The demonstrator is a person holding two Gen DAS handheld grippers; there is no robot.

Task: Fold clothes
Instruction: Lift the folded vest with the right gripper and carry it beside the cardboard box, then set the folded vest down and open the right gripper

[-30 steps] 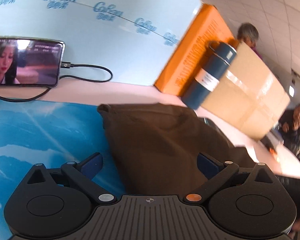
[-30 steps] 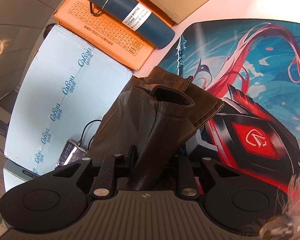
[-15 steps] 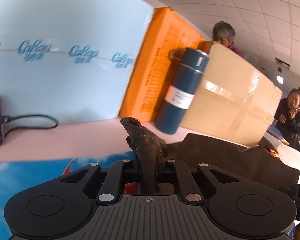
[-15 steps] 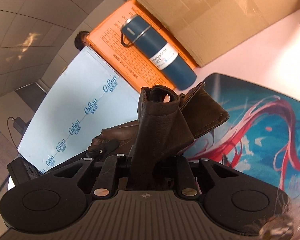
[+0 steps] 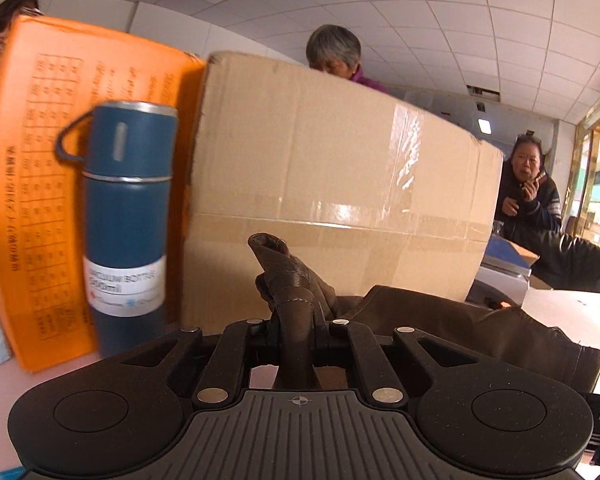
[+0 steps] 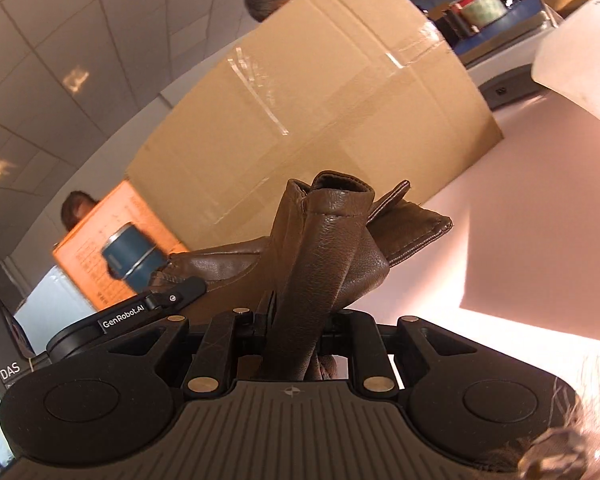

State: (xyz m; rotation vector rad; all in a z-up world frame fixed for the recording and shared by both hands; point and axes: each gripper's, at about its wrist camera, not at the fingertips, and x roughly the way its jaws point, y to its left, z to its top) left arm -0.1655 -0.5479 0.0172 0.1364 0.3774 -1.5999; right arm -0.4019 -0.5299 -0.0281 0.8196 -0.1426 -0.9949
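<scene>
An orange box (image 5: 32, 200) and a blue vacuum bottle (image 5: 126, 216) stand at left beside a taped cardboard box (image 5: 332, 184). The left gripper (image 5: 296, 326) is clenched on a bunched fold of the brown leather garment (image 5: 480, 332) — the right gripper (image 6: 296, 320) likewise pinches its cuffed end, the garment strung between them, raised above the pink table (image 6: 520, 248).
</scene>
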